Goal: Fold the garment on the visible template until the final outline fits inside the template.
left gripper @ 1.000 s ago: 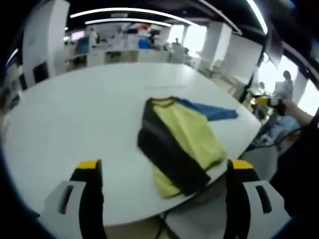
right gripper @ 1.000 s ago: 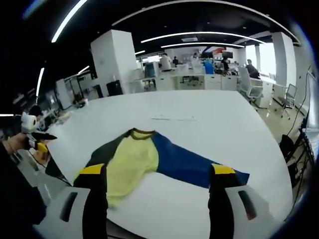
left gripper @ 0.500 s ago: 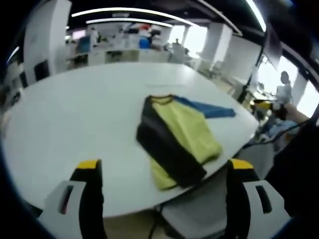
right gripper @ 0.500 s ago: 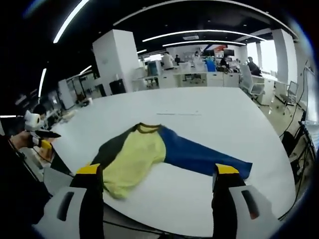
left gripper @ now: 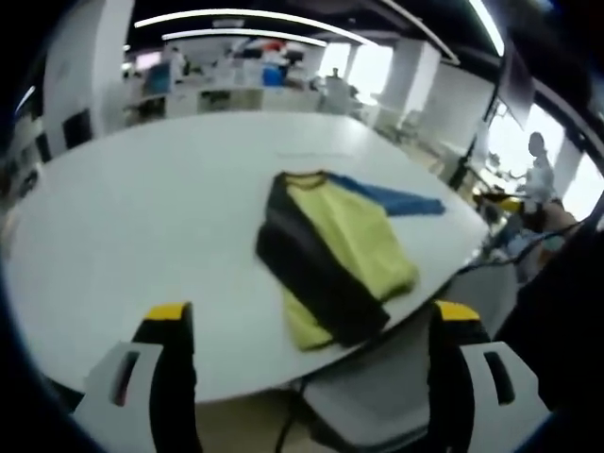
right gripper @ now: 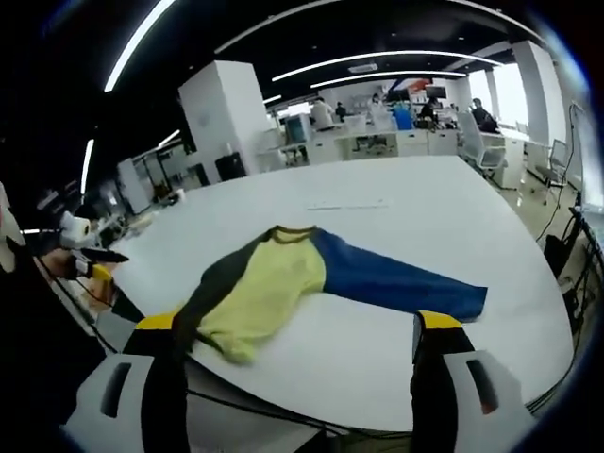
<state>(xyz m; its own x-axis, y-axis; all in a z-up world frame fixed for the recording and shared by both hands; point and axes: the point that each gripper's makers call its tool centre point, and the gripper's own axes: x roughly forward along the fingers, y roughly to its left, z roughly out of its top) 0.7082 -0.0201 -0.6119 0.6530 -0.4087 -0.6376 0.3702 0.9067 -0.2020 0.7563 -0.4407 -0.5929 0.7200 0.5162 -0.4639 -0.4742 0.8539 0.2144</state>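
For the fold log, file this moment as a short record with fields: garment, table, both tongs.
garment: yellow shirt with one black sleeve folded over the body, blue sleeve spread flat
table: white round table, garment at its near edge
left tongs: open, holding nothing, off the table
right tongs: open, holding nothing, short of the garment

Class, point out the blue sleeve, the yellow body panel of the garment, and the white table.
blue sleeve (right gripper: 396,285), right gripper view, mid-sleeve.
yellow body panel (right gripper: 269,288), right gripper view, centre of the panel.
white table (left gripper: 142,208), left gripper view, bare tabletop beside the garment.
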